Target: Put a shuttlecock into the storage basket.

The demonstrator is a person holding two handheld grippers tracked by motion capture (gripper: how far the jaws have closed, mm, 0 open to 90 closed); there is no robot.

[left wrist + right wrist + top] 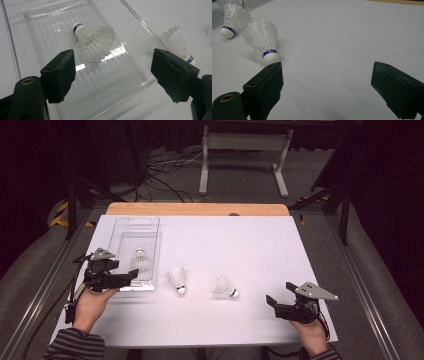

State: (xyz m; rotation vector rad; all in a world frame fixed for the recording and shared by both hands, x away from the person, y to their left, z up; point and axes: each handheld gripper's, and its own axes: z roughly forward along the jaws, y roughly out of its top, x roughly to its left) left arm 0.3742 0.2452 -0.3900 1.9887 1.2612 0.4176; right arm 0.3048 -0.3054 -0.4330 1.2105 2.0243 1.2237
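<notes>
The left gripper [131,276] has its jaws spread wide with nothing between them, hovering at the near right corner of a clear plastic tray [120,237]; in the left gripper view the tray [37,30] lies just past the jaws, and one shuttlecock [92,41] rests on its side inside it, cork pointing away. The right gripper [280,294] also stands with jaws wide apart and empty, low over the white tabletop [240,245] near its right front edge. Two more shuttlecocks lie loose on the table between the grippers; the middle shuttlecock [177,280] sits just right of the tray; the right shuttlecock [224,287] lies nearer the right gripper, its cork [271,57] just beyond that gripper's left jaw.
</notes>
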